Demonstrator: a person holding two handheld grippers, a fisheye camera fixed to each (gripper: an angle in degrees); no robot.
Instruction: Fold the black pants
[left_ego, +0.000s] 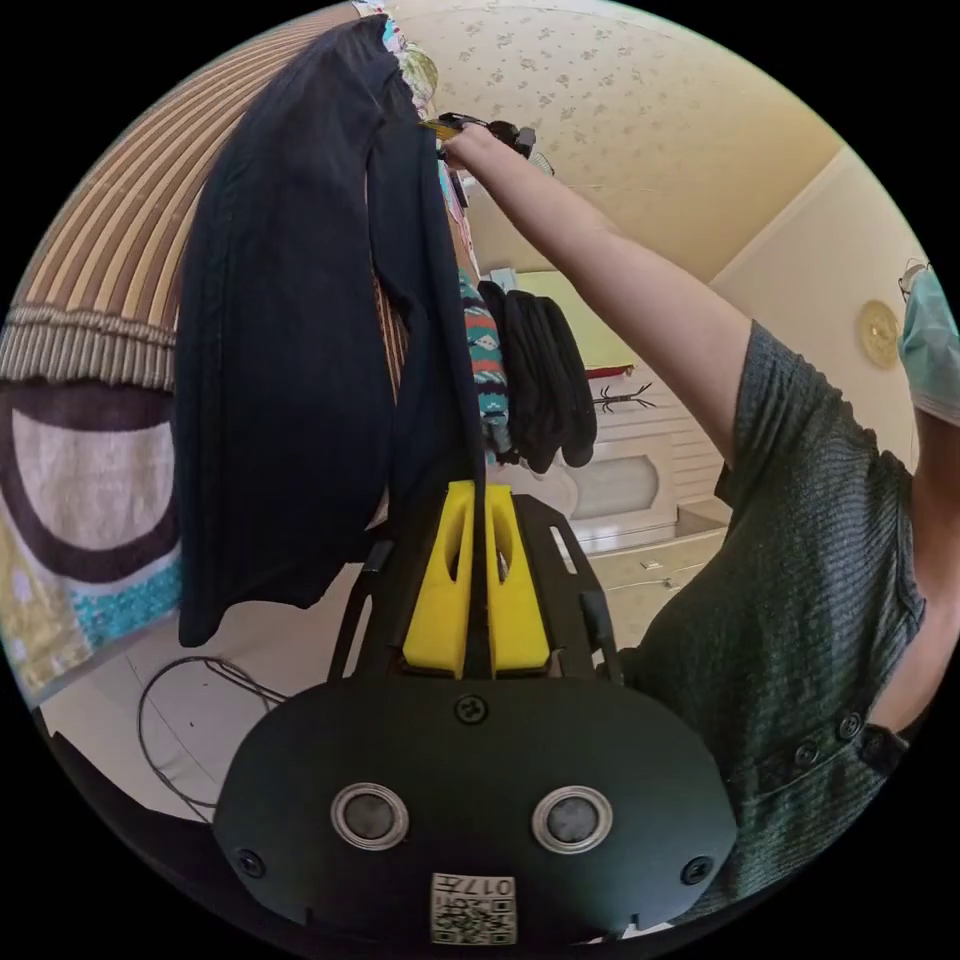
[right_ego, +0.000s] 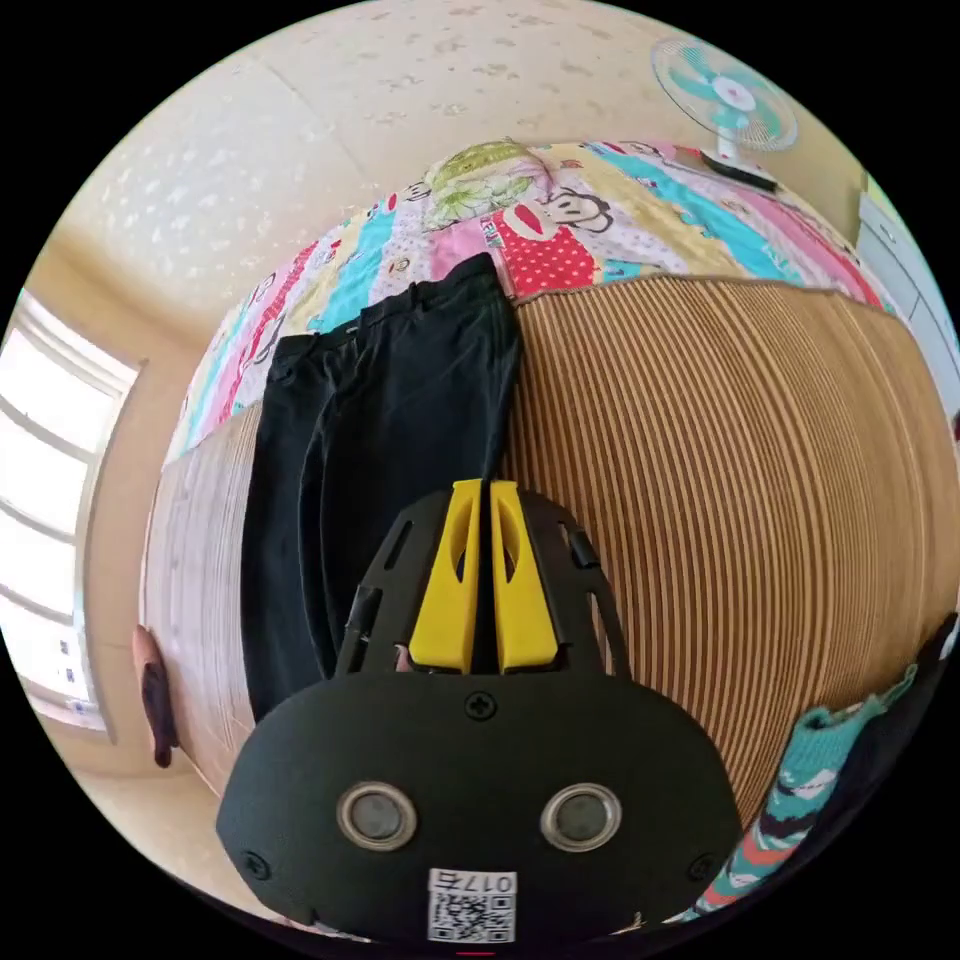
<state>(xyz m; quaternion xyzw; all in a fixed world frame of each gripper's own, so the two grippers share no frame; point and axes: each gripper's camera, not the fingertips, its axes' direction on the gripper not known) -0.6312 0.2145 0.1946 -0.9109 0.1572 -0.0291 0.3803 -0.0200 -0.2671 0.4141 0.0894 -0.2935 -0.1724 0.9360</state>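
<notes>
The black pants (left_ego: 290, 350) lie stretched along a striped bamboo mat (left_ego: 110, 250), one leg over the other. My left gripper (left_ego: 478, 492) is shut, its yellow jaws pinching the pants' edge at the near end. At the far end a person's hand holds the right gripper (left_ego: 432, 126) against the same edge. In the right gripper view the pants (right_ego: 400, 400) run away over the mat (right_ego: 720, 480), and my right gripper (right_ego: 483, 487) is shut on their right-hand edge.
A colourful cartoon quilt (right_ego: 560, 220) covers the bed beyond the mat. A fan (right_ego: 725, 100) stands behind it, and a window (right_ego: 40, 520) is off to the side. Folded dark clothes (left_ego: 545, 380) and a patterned garment (left_ego: 485, 360) lie at the mat's edge. The person's arm crosses the left gripper view.
</notes>
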